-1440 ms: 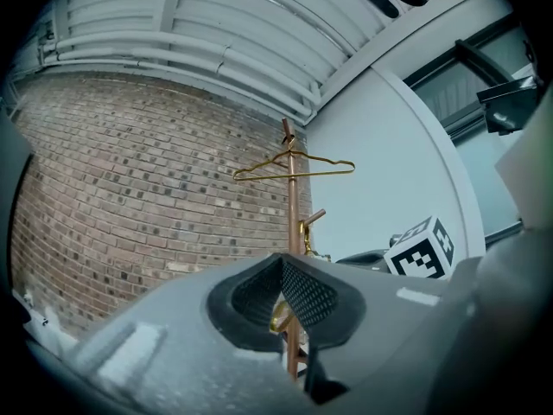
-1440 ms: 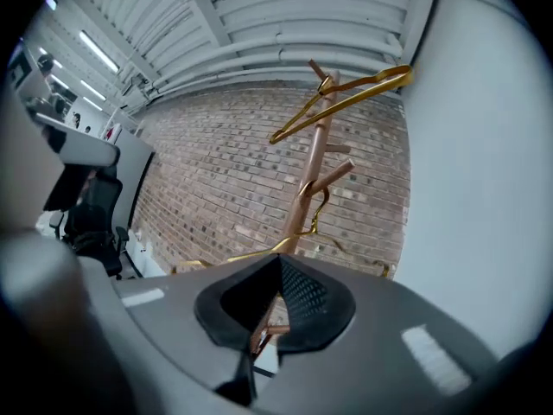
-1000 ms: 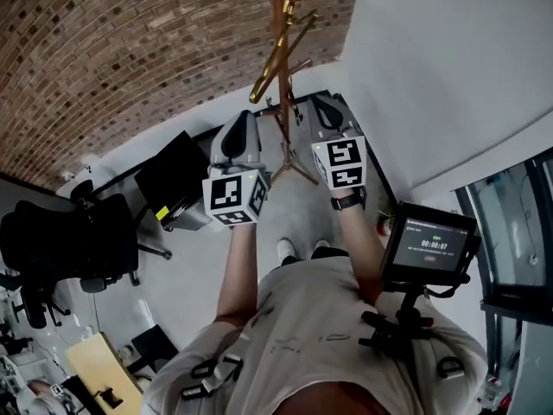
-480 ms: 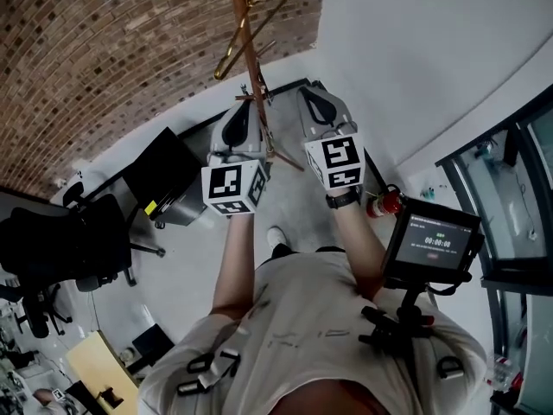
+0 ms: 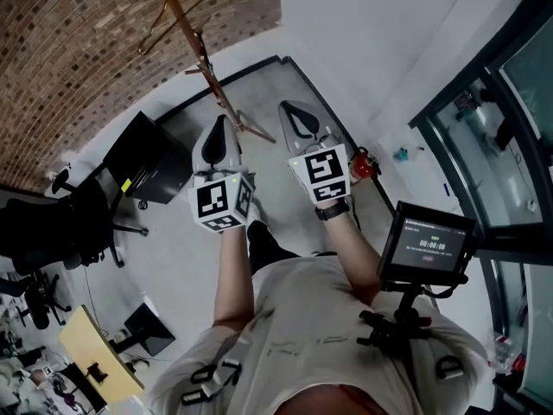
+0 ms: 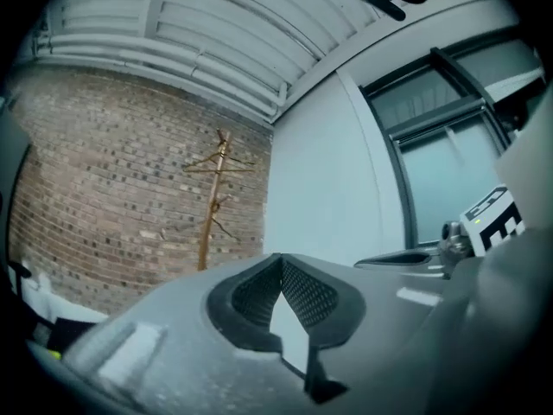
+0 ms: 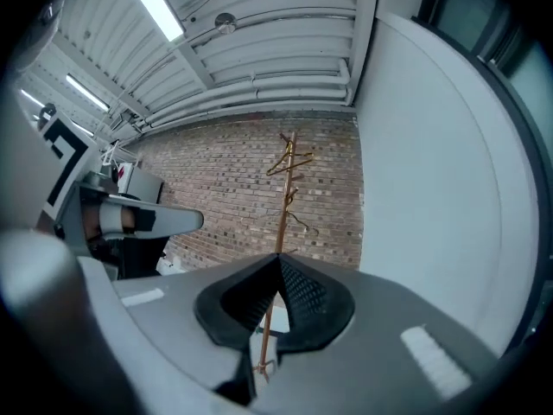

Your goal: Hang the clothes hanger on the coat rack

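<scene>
the clothes hanger (image 7: pixel 294 161) hangs high on the upright coat rack (image 7: pixel 282 214), its long bar across the pole, while the left hand-held gripper (image 6: pixel 278 262) and the right hand-held gripper (image 7: pixel 278 264) are pinched closed, empty, well apart from it.

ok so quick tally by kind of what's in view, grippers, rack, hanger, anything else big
grippers: 2, left gripper and right gripper
coat rack: 1
clothes hanger: 1, on the rack
office chair: 1
screen: 1
total: 6
</scene>
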The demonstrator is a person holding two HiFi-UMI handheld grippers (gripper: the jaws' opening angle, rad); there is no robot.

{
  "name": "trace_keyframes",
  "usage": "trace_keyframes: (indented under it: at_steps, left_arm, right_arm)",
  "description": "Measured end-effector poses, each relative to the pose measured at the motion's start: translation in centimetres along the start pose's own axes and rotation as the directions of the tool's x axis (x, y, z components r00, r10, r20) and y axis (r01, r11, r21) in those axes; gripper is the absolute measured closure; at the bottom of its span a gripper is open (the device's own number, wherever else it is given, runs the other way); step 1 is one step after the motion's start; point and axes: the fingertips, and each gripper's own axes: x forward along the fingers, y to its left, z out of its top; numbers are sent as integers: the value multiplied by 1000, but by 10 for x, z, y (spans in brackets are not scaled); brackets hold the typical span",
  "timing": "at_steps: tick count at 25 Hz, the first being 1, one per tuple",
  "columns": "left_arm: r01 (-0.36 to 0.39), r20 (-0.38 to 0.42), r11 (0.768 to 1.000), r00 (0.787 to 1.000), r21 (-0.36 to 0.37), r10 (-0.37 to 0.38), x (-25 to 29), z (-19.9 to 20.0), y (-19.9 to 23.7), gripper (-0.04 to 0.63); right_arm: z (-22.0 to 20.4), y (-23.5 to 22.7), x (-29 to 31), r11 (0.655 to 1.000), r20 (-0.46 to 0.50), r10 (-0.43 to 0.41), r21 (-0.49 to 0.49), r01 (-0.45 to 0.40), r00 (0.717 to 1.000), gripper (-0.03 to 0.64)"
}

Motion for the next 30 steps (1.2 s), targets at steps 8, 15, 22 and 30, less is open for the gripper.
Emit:
trace_keyframes:
  at_steps: [8, 15, 22, 30]
  left_arm:
    - [116, -9, 990, 993, -73, -117, -64, 8, -92, 595]
    - [-8, -24, 998, 1000, 64, 9, -91, 38, -79, 595]
    - [-51, 26, 995, 998, 90, 49, -132, 66, -42, 595]
    - [-38, 61, 998, 998, 56, 35, -173, 69, -18, 595]
  right_arm:
    - [-23, 21, -82, 993, -55, 79, 88, -74, 995, 615]
    - [54, 44, -103, 997, 87, 80, 5, -81, 993, 615]
    - [92, 92, -99, 993, 150, 118, -30, -114, 982, 615]
    - [102, 168, -104, 980, 152, 192, -87, -181, 970, 614]
